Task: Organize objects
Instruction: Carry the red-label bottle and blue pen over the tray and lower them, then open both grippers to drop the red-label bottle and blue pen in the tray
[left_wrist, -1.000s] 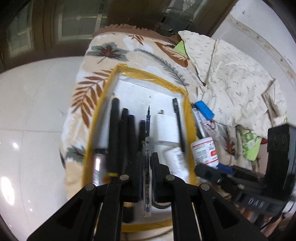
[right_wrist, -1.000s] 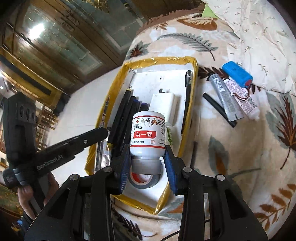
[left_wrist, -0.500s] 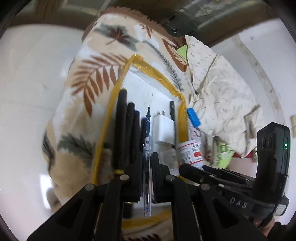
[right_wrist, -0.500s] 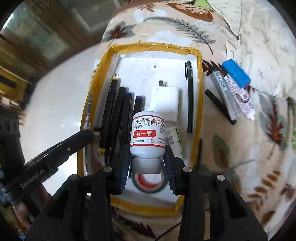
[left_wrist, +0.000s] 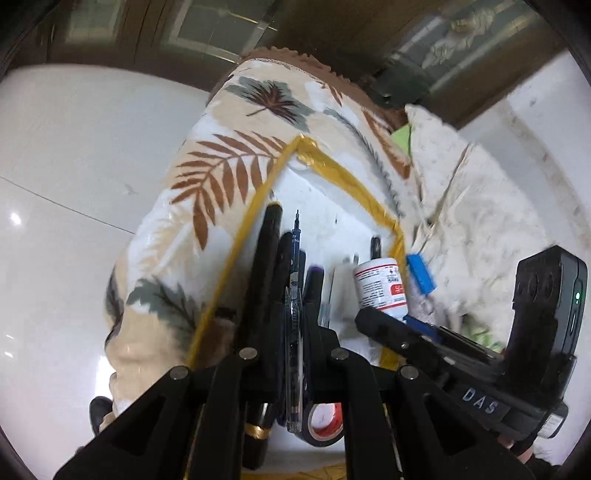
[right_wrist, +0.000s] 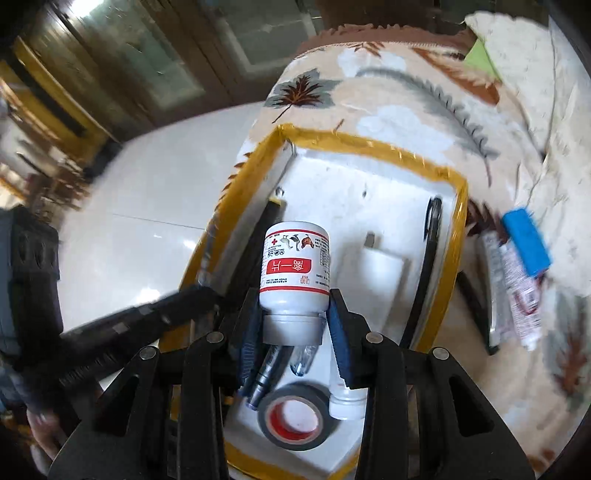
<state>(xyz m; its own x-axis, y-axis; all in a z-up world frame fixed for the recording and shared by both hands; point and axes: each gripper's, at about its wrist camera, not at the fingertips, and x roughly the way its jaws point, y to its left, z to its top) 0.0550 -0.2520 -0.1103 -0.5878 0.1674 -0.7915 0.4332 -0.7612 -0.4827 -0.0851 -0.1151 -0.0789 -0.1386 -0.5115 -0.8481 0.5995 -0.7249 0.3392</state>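
Note:
In the left wrist view my left gripper (left_wrist: 294, 317) is shut on a clear-barrelled blue pen (left_wrist: 295, 258). The pen lies along the fingers, above a row of black pens (left_wrist: 267, 258) at the left side of a white tray with a yellow taped rim (left_wrist: 343, 173). My right gripper (right_wrist: 293, 314) is shut on a white bottle (right_wrist: 295, 266) with a red label, gripped near its grey cap. The bottle hangs over the middle of the tray (right_wrist: 369, 146). The same bottle (left_wrist: 380, 284) also shows in the left wrist view.
In the tray lie a black tape roll (right_wrist: 295, 417), a white charger (right_wrist: 384, 273) and a black pen (right_wrist: 430, 236) along the right wall. A blue battery (right_wrist: 526, 243) and tubes (right_wrist: 517, 291) rest on the leaf-print blanket to the right. White floor lies to the left.
Both wrists have rolled. The right gripper has carried the bottle leftward over the tray. The left gripper with its pen has shifted toward the black pens at the tray's left wall.

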